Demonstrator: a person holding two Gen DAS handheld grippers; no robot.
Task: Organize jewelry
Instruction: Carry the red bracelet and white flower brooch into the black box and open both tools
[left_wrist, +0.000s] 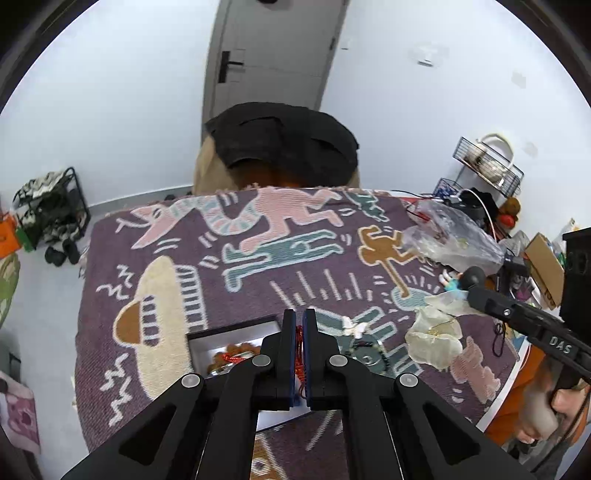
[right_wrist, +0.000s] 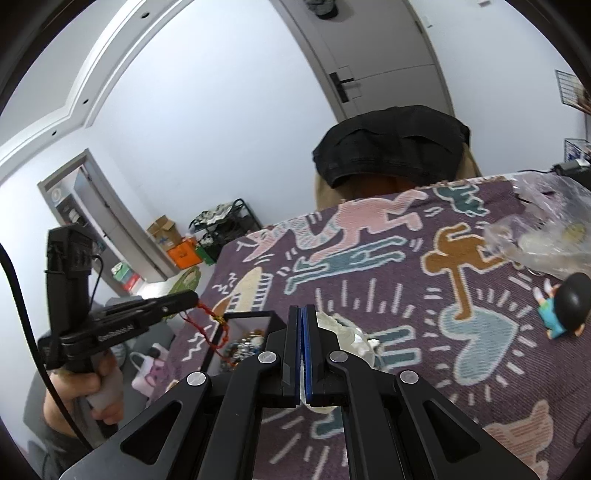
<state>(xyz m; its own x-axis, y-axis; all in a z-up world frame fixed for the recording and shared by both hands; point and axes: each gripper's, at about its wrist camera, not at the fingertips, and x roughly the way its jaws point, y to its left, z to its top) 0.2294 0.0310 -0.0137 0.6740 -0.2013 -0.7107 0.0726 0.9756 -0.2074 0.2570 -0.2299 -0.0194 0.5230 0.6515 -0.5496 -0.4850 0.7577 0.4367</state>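
My left gripper (left_wrist: 299, 317) is shut on a red cord bracelet (left_wrist: 300, 354) and holds it above the open black jewelry box (left_wrist: 236, 328). From the right wrist view the left gripper (right_wrist: 194, 295) shows at the left, with the red cord (right_wrist: 210, 328) hanging from its tip over the box (right_wrist: 251, 317), which holds several jewelry pieces. My right gripper (right_wrist: 303, 314) is shut, its pads pressed together, above small clear bags (right_wrist: 343, 332) on the patterned cloth. It is seen from the left wrist view (left_wrist: 472, 280) over the same bags (left_wrist: 432, 332), one holding a gold chain.
A patterned purple cloth (left_wrist: 258, 258) covers the table. A white butterfly clip (left_wrist: 352, 325) lies right of the box. A large clear plastic bag (left_wrist: 450, 236) and a small doll figure (right_wrist: 561, 306) lie at the right. A chair with black clothing (left_wrist: 284, 144) stands behind the table.
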